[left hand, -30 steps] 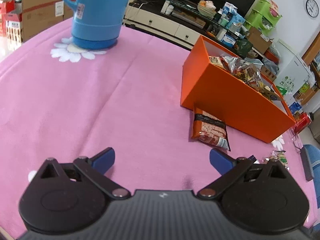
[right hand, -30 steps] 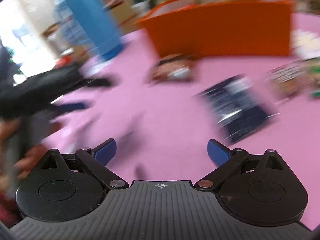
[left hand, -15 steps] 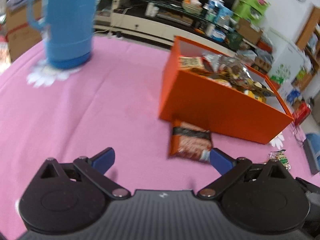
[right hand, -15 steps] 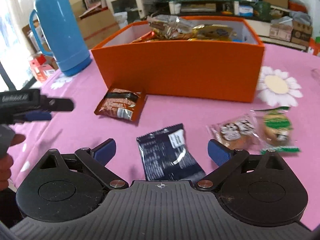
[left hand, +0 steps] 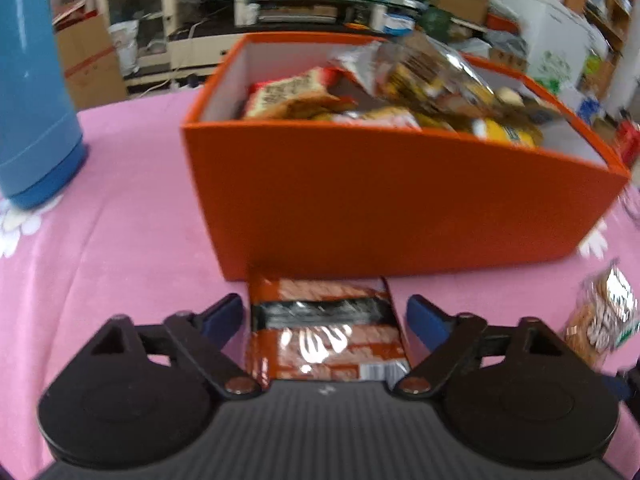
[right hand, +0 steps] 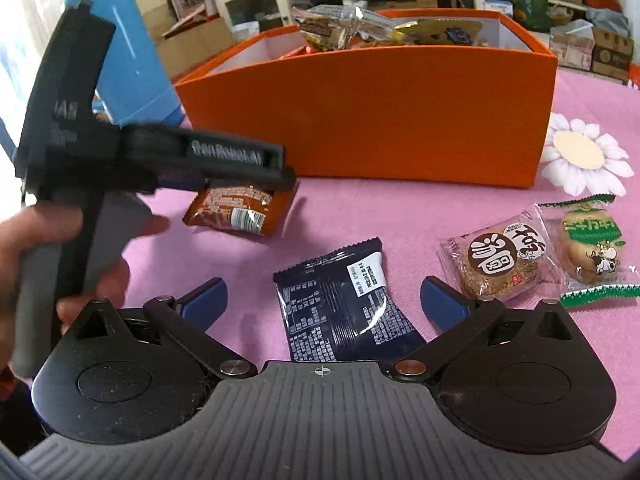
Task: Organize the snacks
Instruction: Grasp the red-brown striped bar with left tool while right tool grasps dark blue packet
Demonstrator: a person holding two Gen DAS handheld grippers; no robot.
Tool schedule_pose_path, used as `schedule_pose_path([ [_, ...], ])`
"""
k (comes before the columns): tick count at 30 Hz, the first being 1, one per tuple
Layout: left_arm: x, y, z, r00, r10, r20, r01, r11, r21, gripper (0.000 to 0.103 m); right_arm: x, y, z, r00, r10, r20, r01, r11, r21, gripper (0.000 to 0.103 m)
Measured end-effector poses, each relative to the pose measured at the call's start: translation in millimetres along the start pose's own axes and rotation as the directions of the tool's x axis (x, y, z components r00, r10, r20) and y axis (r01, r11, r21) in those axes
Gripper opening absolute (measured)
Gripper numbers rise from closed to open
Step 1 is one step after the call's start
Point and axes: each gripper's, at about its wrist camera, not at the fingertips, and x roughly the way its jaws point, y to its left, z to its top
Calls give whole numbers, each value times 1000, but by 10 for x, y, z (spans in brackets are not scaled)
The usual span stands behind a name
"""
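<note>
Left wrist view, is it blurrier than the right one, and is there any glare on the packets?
Left wrist view: motion-smeared throughout, orange box soft-edged, glare streaks on the brown snack packet. Right wrist view: mostly sharp, print on the dark blue packet legible, only the left gripper and hand blurred; fisheye bends both.

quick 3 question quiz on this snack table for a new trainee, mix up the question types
1. True or false: the brown packet lies between the left gripper's fingers.
2. Which packet sits in front of the right gripper? A) dark blue packet B) green-edged biscuit C) round biscuit
3. Fill in: the orange box already holds ____.

Key
1. True; the jaws are closing round it, and the pads do not press on it yet.
2. A
3. snacks
</note>
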Motion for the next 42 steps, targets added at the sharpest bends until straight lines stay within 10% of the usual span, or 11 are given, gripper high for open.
schedule_pose_path([
  [11,-293,-161,-276,999,-36,-30,38,997,60,89,-102,-118,-68,1000,28,-5,-27,999,27,93],
  [18,-535,-138,-210,998,-14,67,-5,962,273,95,-196,-227,-111,999,40,-4,-40,998,43,93],
  [27,-215,-96,42,964,-255,-79,247,740,626,96,-190,-257,-93,999,49,-5,-49,998,45,93],
  [33,-19,-73,117,908,-344,-240,414,640,648,96,-152,-236,-66,999,43,-2,-43,999,29,93],
  [37,47,-79,66,904,-335,-264,425,644,636,91,-129,-194,-59,1000,27,-4,-27,1000,5,93],
  [42,11,40,68,910,-328,-252,414,746,523,70,-125,-204,-64,1000,30,-3,-30,1000,4,93],
])
